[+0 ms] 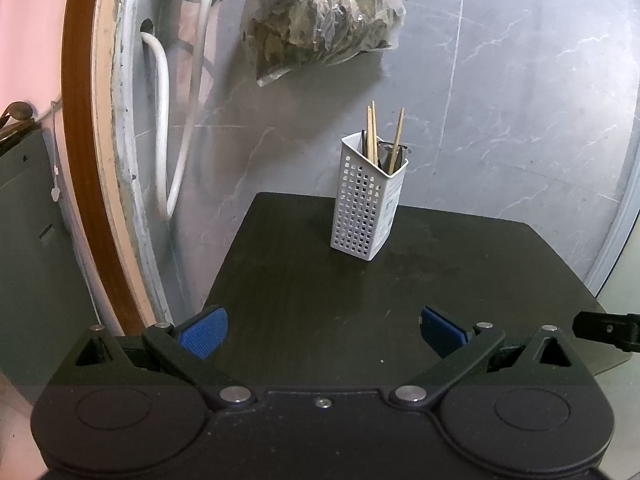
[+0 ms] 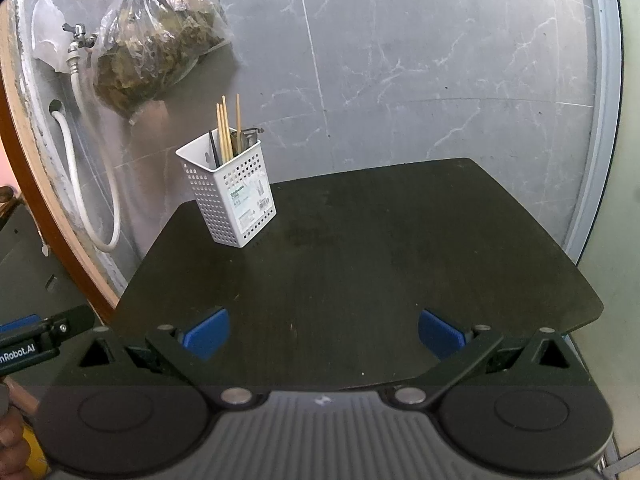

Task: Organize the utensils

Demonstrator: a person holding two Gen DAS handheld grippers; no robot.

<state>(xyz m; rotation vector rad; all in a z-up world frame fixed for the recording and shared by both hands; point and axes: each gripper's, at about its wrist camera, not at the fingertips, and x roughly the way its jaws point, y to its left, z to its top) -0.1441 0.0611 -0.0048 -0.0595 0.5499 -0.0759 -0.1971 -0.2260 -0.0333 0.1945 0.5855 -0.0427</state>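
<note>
Both grippers hover low over the near edge of the dark table (image 1: 320,288): left gripper (image 1: 322,330) with its blue pads spread wide apart, nothing between them, and the right gripper (image 2: 324,332) just the same, jaws parted and empty. Up ahead, toward the back left of the table, stands the white perforated holder (image 2: 230,200), upright, label on one side. Inside it, wooden chopsticks (image 2: 228,128) poke well above the rim, alongside a dark utensil (image 2: 214,148) and something metallic I can't make out. Behind, a plastic bag (image 2: 156,40) hangs on the grey marble wall (image 2: 440,60).
</note>
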